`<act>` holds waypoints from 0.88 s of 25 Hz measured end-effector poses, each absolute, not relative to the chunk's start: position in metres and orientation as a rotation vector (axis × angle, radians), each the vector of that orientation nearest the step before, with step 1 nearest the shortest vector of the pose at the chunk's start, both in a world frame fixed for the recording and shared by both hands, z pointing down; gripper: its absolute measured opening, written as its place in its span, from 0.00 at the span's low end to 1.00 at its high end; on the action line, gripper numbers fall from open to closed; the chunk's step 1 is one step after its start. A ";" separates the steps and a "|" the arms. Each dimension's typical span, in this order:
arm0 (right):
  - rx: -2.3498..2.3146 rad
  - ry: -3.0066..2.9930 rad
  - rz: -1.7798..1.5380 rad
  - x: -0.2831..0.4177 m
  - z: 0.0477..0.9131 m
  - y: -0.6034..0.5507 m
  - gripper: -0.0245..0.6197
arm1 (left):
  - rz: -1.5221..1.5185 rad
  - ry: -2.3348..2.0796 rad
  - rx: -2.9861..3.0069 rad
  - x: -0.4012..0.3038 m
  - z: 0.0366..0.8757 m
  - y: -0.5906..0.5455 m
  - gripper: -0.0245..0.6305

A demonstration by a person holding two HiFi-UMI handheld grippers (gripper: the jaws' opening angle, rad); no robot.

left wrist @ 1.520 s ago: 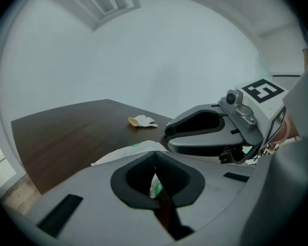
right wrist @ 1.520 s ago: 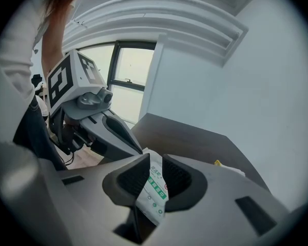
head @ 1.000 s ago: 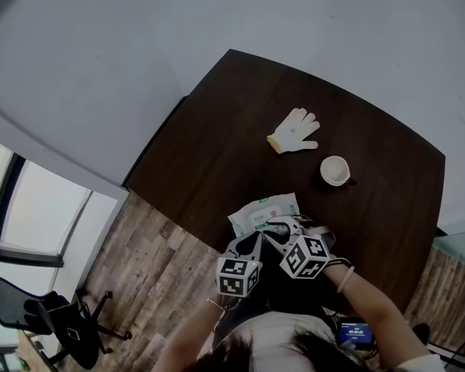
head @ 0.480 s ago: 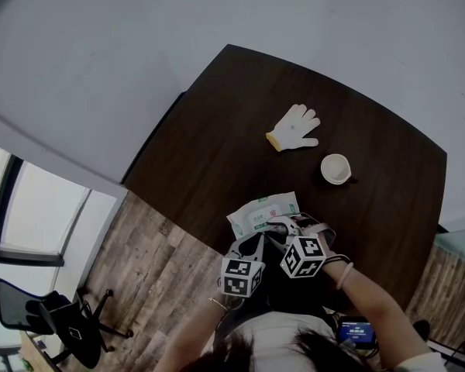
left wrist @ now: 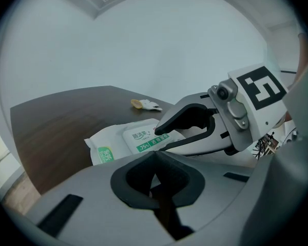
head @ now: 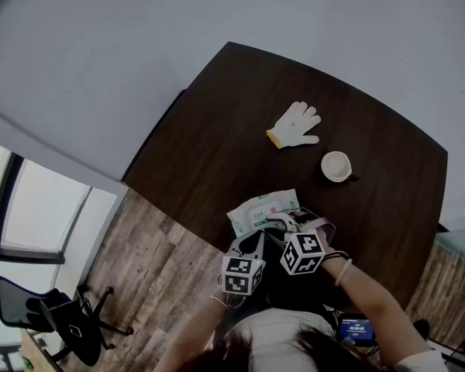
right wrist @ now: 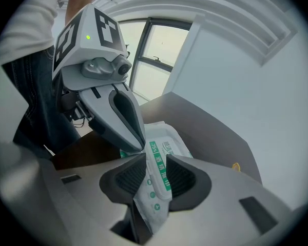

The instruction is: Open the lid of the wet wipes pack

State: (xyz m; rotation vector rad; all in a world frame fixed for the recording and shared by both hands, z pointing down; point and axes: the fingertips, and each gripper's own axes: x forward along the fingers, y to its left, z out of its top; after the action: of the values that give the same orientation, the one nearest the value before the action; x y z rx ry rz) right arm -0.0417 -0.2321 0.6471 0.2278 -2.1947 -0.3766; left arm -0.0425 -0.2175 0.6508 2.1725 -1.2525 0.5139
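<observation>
Right gripper (right wrist: 154,174): jaws spread wide, labelled end of wipes pack (head: 263,210) sitting loose between them, not pinched as far as we can see. Left gripper (left wrist: 155,181) closed, empty, tip right by pack. Pack lies at near edge of tabletop (head: 217,130). We reckon lid not lifted yet, whole peel left.

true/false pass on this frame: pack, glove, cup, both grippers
The wet wipes pack lies near the table's near edge. True.
The white glove lies on the pack. False: it lies apart, farther up the table.
The left gripper's jaws are together, nothing between. True.
The white cup is tipped over. False: it stands upright.
Nothing is between the right gripper's jaws. False: the pack's end is.
</observation>
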 end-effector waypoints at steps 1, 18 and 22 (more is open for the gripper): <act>0.222 -2.193 -0.383 -0.042 0.647 -0.231 0.24 | 0.513 -1.257 2.171 -0.043 0.651 -0.217 0.07; 0.139 -2.156 -0.411 -0.044 0.651 -0.226 0.18 | 0.540 -1.256 2.144 -0.043 0.656 -0.210 0.07; 0.123 -2.160 -0.412 -0.043 0.648 -0.225 0.16 | 0.540 -1.252 2.143 -0.043 0.656 -0.209 0.07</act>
State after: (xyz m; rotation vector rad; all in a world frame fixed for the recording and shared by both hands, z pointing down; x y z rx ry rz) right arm -0.0434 -0.2249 0.6485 0.1233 -2.1605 -0.4122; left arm -0.0432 -0.2094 0.6561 2.1425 -1.2522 0.5401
